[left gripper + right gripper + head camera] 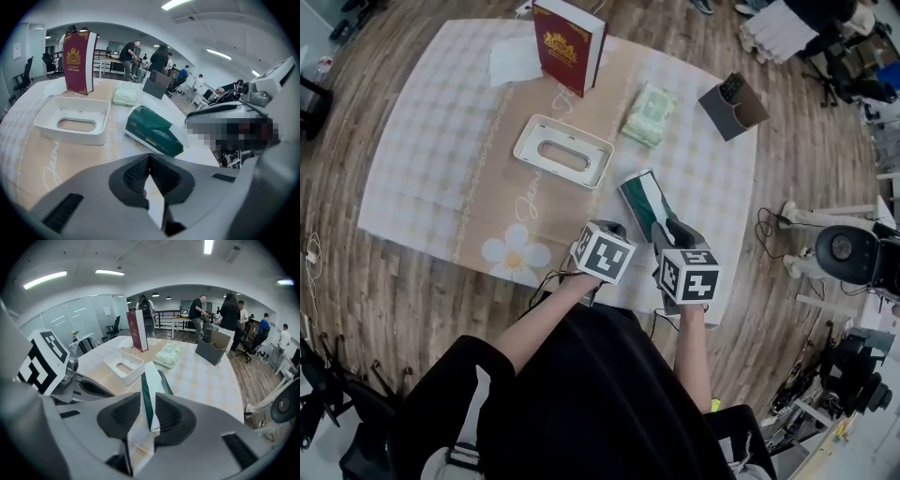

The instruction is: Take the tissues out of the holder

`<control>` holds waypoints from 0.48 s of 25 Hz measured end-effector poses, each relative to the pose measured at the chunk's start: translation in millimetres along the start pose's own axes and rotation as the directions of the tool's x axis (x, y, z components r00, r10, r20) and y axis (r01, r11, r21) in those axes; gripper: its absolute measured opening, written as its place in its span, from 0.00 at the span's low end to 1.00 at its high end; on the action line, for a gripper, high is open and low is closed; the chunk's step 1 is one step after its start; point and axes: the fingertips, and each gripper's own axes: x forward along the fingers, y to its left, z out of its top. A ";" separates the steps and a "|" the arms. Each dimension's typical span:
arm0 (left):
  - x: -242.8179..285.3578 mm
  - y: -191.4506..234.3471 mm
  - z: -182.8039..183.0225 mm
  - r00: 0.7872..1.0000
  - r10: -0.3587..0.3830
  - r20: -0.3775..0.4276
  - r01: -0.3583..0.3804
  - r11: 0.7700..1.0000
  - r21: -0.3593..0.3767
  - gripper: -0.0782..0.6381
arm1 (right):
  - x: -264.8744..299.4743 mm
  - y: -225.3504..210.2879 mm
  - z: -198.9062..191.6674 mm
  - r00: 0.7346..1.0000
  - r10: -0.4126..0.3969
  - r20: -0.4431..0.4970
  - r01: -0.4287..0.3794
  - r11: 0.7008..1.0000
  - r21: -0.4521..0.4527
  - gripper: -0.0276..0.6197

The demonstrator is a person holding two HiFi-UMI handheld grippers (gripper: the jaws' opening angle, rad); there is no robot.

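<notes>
Gripping a slim, glossy green-and-white tissue pack (151, 385) edgewise between its jaws, right gripper (148, 417) clamps tight; left gripper (149, 164) clenched on nothing, pack just ahead.

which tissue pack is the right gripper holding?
The dark green pack, clamped in the right gripper; the pale green pack lies apart on the table.

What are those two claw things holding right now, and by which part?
The right gripper pinches the green tissue pack by its near end, lifted off the table. The left gripper holds nothing.
</notes>
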 end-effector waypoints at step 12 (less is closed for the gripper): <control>-4.2 -19.9 -4.8 0.999 0.034 0.012 -0.034 0.999 0.034 0.12 | -19.8 14.0 -24.9 0.999 0.030 0.017 -0.030 0.999 0.023 0.09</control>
